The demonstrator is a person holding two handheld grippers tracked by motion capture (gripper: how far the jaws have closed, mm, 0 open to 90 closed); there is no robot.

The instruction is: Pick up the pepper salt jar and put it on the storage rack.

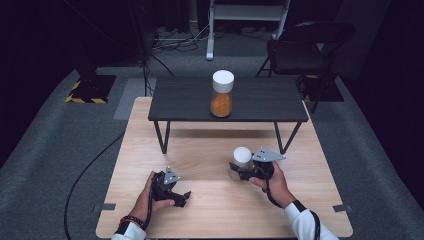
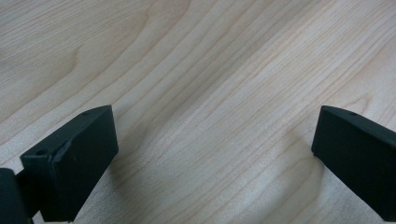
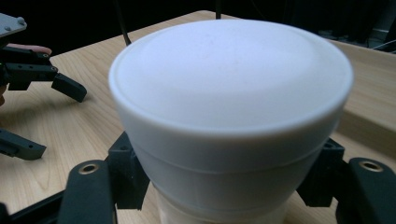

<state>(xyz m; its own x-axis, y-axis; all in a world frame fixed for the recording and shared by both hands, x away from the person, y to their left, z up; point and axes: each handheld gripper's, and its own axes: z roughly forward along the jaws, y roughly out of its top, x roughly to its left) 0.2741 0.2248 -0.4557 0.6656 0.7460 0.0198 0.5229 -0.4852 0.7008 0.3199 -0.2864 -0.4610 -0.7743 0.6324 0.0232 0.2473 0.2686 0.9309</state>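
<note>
Two jars: one held on the table (image 1: 220, 210), one on the shelf (image 1: 260, 102) behind it.
Near jar (image 1: 241, 162): stands on the table in front of the shelf, right of centre — white lid (image 3: 231, 88), glass body looks clear; I cannot tell if anything is in it.
Far jar (image 1: 222, 94): upright on the shelf, white cap, orange powder filling most of it.
Right gripper (image 1: 246, 172): clenched on the near jar, its jaws pressing just under the lid from both sides.
Left gripper (image 1: 181, 198): released, jaws wide over bare wood, well to the left of the near jar.
Risk, grip: the hold sits high on the neck — a lift could let the body swing or slip out, judging by how little of it the jaws cover.
Risk, lid: squeezing by the lid could loosen it if the jar twists.
Risk, shelf: the shelf edge is near — a careless raise could knock it or the far jar.
</note>
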